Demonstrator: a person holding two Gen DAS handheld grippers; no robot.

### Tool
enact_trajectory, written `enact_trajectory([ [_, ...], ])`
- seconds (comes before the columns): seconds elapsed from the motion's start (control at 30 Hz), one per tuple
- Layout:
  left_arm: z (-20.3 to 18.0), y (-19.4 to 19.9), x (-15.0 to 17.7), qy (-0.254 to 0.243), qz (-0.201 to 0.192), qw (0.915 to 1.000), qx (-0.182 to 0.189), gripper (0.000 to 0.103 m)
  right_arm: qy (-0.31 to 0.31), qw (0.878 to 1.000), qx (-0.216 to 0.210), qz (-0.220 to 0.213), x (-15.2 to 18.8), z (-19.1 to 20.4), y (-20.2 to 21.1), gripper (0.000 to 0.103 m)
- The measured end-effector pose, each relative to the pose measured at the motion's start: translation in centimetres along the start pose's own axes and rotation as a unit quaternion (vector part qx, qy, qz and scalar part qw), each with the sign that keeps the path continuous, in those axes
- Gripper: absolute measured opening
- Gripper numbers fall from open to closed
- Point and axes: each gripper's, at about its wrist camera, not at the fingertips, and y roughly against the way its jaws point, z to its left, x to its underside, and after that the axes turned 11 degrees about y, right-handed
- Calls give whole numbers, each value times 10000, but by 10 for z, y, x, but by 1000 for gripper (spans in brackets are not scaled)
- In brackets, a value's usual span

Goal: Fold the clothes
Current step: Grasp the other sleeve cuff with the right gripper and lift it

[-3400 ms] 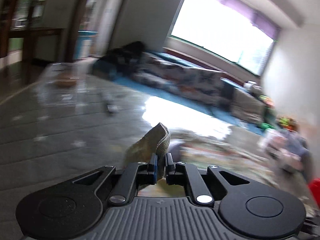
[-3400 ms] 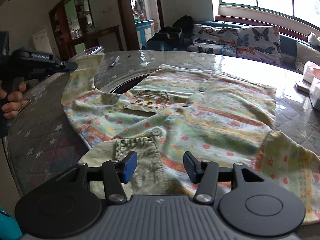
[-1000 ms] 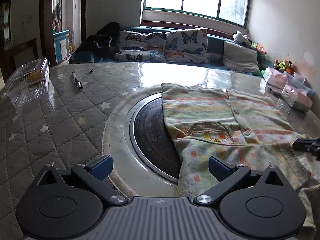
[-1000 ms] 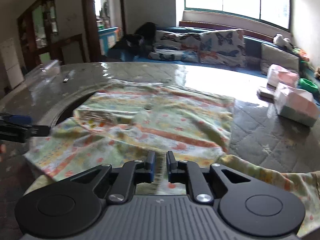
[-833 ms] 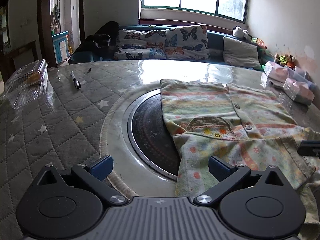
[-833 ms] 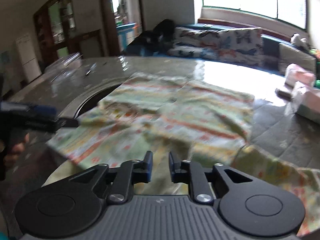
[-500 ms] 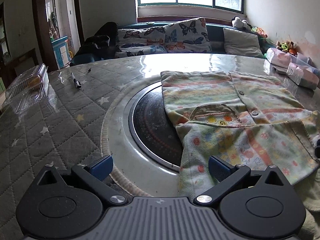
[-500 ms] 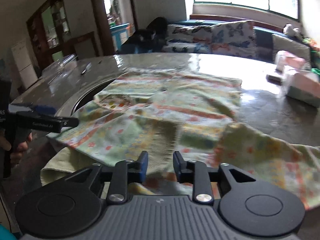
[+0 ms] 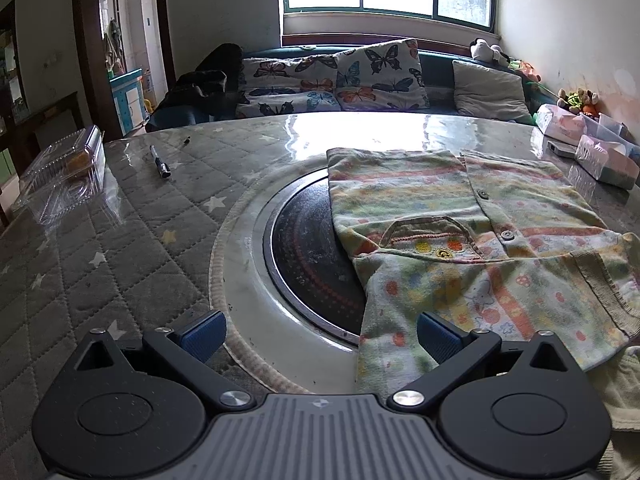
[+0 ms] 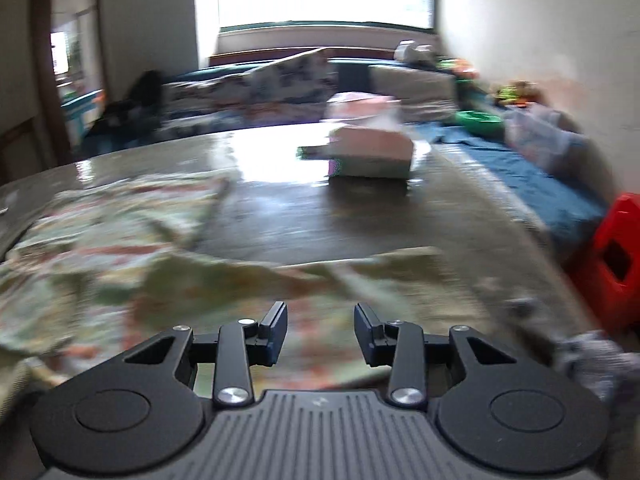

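Note:
A small patterned shirt (image 9: 472, 240) with stripes, buttons and a corduroy-trimmed pocket lies on the round table, its left sleeve folded in across the front. My left gripper (image 9: 318, 334) is wide open and empty, low over the table at the shirt's near left edge. In the blurred right wrist view the shirt (image 10: 168, 264) spreads left and below my right gripper (image 10: 320, 330), which is open and empty just above the cloth.
A dark round hotplate (image 9: 308, 256) is set in the table's middle, partly under the shirt. A clear plastic box (image 9: 64, 172) and a marker pen (image 9: 160, 162) lie far left. Tissue boxes (image 9: 608, 160) stand at the right edge, one also in the right wrist view (image 10: 370, 152). A red stool (image 10: 616, 264) stands right.
My right gripper let go of the shirt sleeve, opened and swung to the right. The left gripper stayed open and eased back a little; the folded sleeve now rests on the shirt.

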Motion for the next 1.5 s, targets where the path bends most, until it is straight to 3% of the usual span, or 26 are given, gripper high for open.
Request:
enact_trajectory([
  [0.13, -2, 2, 0, -19, 2, 10000, -22, 103, -151, 9983, 556, 99, 9, -31, -10, 42],
  [0.43, -4, 3, -2, -25, 40, 10000, -86, 103, -537, 9945, 864, 263, 22, -69, -25, 42],
  [0.87, -8, 2, 1, -36, 116, 9999, -102, 103, -802, 9944, 644, 226, 26, -72, -24, 39],
  [0.93, -7, 2, 1, -29, 122, 9999, -114, 103, -813, 9946, 608, 214, 26, -72, -23, 31],
  [1.0, -6, 2, 1, -3, 129, 9998, -126, 103, -851, 9948, 525, 196, 25, -71, -22, 15],
  [1.07, -6, 3, 1, 16, 135, 9998, -133, 103, -864, 9952, 433, 153, 23, -67, -19, 9],
  [1.27, -6, 7, 0, 11, 82, 9999, -118, 103, -640, 9974, 203, -271, 3, -50, 1, 8],
  [1.5, -4, 11, 0, 67, 9, 10000, -43, 103, -225, 9958, -440, -769, -39, -9, 30, 7],
])
